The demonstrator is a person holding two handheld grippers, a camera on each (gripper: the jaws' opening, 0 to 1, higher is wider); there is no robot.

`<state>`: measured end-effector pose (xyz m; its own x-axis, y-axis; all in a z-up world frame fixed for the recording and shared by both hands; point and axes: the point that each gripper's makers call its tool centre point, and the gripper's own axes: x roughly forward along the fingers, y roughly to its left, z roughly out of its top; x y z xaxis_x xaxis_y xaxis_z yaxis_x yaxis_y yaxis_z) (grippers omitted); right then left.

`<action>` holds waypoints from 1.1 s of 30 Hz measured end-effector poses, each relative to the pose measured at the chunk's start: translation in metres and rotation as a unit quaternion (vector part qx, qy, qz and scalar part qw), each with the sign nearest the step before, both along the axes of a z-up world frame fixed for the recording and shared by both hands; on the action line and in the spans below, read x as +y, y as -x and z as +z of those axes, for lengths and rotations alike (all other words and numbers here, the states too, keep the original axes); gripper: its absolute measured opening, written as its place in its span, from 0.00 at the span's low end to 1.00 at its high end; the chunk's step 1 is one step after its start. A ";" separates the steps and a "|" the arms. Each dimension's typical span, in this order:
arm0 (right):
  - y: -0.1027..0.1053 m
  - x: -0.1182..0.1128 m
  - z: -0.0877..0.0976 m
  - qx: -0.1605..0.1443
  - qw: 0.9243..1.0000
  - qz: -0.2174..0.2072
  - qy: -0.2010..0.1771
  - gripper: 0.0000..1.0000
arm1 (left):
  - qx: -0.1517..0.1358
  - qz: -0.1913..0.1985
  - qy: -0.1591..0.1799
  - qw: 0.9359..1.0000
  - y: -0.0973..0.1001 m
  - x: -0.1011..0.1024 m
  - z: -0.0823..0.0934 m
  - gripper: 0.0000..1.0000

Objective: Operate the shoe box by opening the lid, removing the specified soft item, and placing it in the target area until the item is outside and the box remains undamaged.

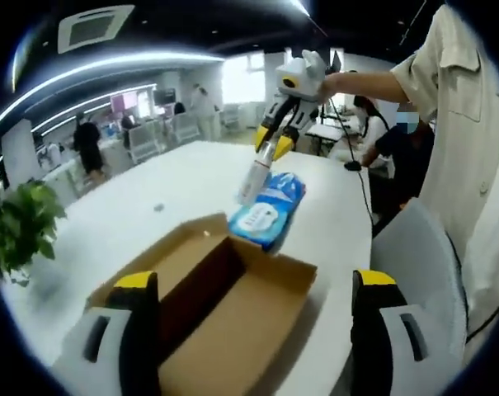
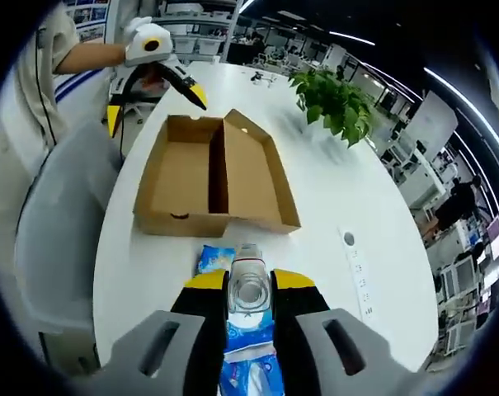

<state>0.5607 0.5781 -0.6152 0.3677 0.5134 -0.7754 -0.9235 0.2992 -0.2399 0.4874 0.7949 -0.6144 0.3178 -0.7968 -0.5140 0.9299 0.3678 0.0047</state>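
Observation:
An open brown cardboard shoe box [image 1: 233, 330] lies on the white table [image 1: 150, 214], its lid [image 2: 257, 173] folded flat beside the empty tray [image 2: 179, 177]. My left gripper [image 1: 256, 280] hovers over the box's near end with its jaws wide apart, and in the right gripper view it [image 2: 154, 106] is open at the box's far end. My right gripper [image 2: 249, 285] is shut on the whitish end of a blue soft wipes pack [image 1: 270, 206]. The pack [image 2: 216, 260] hangs outside the box, just past its edge. The right gripper [image 1: 271, 148] points down at it.
A grey chair [image 2: 63, 223] stands at the table's edge beside a person in a beige shirt [image 1: 472, 140]. A potted plant [image 2: 336, 103] and a power socket [image 2: 349, 239] are on the table. Other people and desks are in the background.

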 end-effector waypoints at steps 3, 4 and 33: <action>-0.010 -0.004 -0.005 0.006 1.000 0.007 0.014 0.16 | 0.000 0.017 0.004 1.000 -0.001 0.010 0.002 1.00; -0.014 -0.004 -0.006 0.008 1.000 0.008 0.018 0.16 | 0.000 0.023 0.006 1.000 -0.002 0.013 0.002 1.00; -0.070 -0.030 -0.066 0.091 0.986 0.022 0.136 0.17 | -0.004 0.129 0.016 0.992 -0.001 0.082 0.010 1.00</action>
